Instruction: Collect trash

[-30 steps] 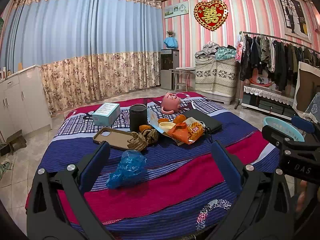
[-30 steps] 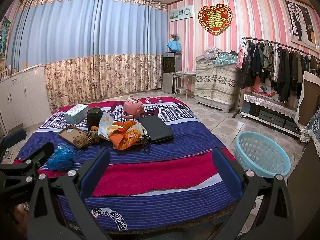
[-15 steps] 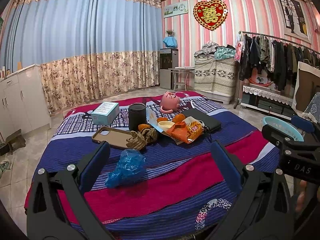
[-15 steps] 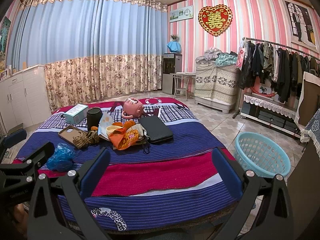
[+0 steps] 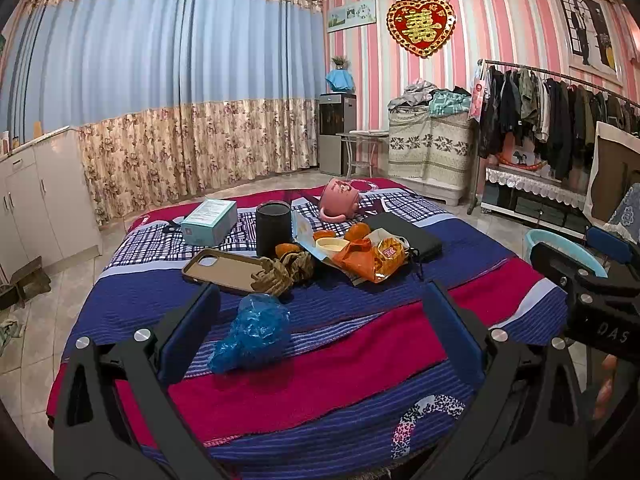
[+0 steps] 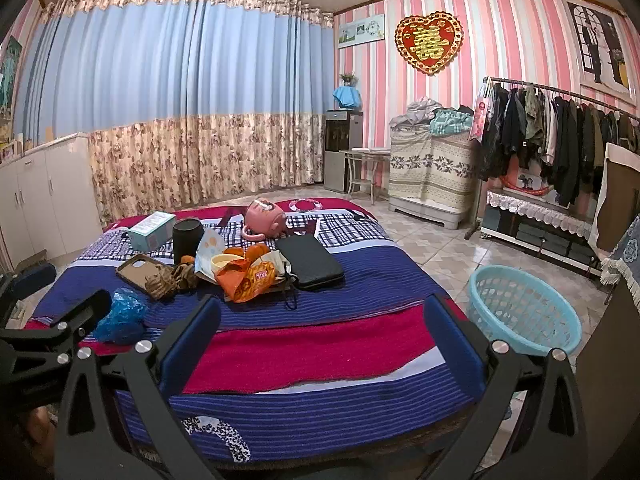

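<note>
A crumpled blue plastic bag (image 5: 252, 334) lies on the striped bed cover, just ahead of my left gripper (image 5: 320, 312), which is open and empty. It also shows in the right wrist view (image 6: 120, 316). Farther back lie an orange snack wrapper (image 5: 368, 258), orange peel pieces (image 5: 286, 249), a small cream cup (image 5: 332, 245) and a brown crumpled wad (image 5: 282, 272). My right gripper (image 6: 322, 320) is open and empty over the bed's near edge. A light blue basket (image 6: 524, 308) stands on the floor to the right of the bed.
On the bed are a phone case (image 5: 224, 266), a black cylinder (image 5: 273, 228), a teal box (image 5: 209, 222), a pink teapot (image 5: 340, 200) and a black pouch (image 5: 404, 232). A clothes rack (image 6: 560, 128) and white cabinets (image 5: 40, 200) line the walls.
The left view has crept slightly forward toward the bed; the blue bag sits a little nearer. The right gripper has barely moved. Both stay open.
</note>
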Tool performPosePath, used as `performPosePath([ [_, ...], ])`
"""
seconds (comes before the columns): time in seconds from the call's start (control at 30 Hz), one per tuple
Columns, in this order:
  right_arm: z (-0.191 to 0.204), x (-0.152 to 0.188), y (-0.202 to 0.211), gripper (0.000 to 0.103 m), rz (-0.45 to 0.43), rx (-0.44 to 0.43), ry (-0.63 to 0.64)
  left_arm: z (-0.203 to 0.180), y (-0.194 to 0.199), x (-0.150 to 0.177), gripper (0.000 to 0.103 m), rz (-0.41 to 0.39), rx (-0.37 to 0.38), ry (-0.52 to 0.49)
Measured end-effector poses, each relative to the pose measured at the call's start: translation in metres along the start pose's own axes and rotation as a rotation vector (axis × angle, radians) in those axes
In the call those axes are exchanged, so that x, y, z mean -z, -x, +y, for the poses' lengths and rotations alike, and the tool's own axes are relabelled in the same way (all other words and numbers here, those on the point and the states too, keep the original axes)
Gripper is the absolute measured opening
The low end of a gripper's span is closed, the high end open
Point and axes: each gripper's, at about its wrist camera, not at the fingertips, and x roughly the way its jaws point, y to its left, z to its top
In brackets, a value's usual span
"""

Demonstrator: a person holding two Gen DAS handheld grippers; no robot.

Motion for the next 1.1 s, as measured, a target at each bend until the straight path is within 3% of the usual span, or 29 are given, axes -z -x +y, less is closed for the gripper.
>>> performPosePath([
  [0.37,-0.008,0.004,-0.007,0.099,-0.011,0.017,0.007,0.010,-0.007,0.004,0.098,0.006,0.047,0.039],
  [0.7,-0.017,0.016,-0.031,0.099,0.023,-0.013,-0.014,0.026,-0.020,0.002,0.098,0.034,-0.031,0.032],
  [0.93,-0.014,0.029,-0.052,0.099,0.107,0.040,0.002,0.045,-0.040,0.009,0.098,0.074,-0.099,0.044],
  [1.1,-0.015,0.035,-0.066,0.099,0.138,0.060,0.007,0.050,-0.068,0.018,0.098,0.154,-0.072,0.032],
])
